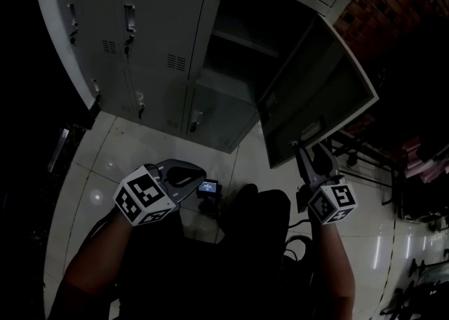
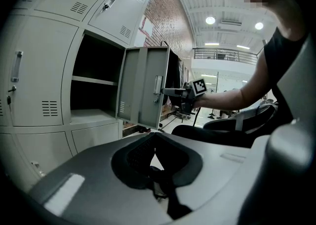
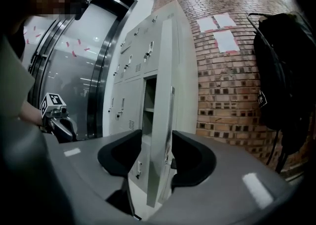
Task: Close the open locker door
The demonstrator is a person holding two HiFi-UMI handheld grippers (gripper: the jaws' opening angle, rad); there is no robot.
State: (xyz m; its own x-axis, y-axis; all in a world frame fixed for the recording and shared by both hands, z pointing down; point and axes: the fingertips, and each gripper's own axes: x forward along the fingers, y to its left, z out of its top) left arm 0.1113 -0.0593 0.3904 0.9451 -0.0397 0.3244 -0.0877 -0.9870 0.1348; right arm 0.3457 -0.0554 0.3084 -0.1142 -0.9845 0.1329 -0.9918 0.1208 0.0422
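Open locker door awaits closing: the person's right gripper [image 1: 311, 150] is at the free edge of the grey locker door [image 1: 316, 94]. Its claw is spread wide, and the door's edge stands between the two jaws with neither pad plainly pressing on it. The door is swung well out from the locker bank [image 1: 154, 31], baring a dark compartment [image 1: 245, 13] with one shelf [image 1: 242, 41] inside. The left gripper [image 1: 189, 173] hangs low in front of the bank, well apart from the door, its jaws pressed together on nothing. A brick wall [image 3: 237, 81] stands just beside the bank.
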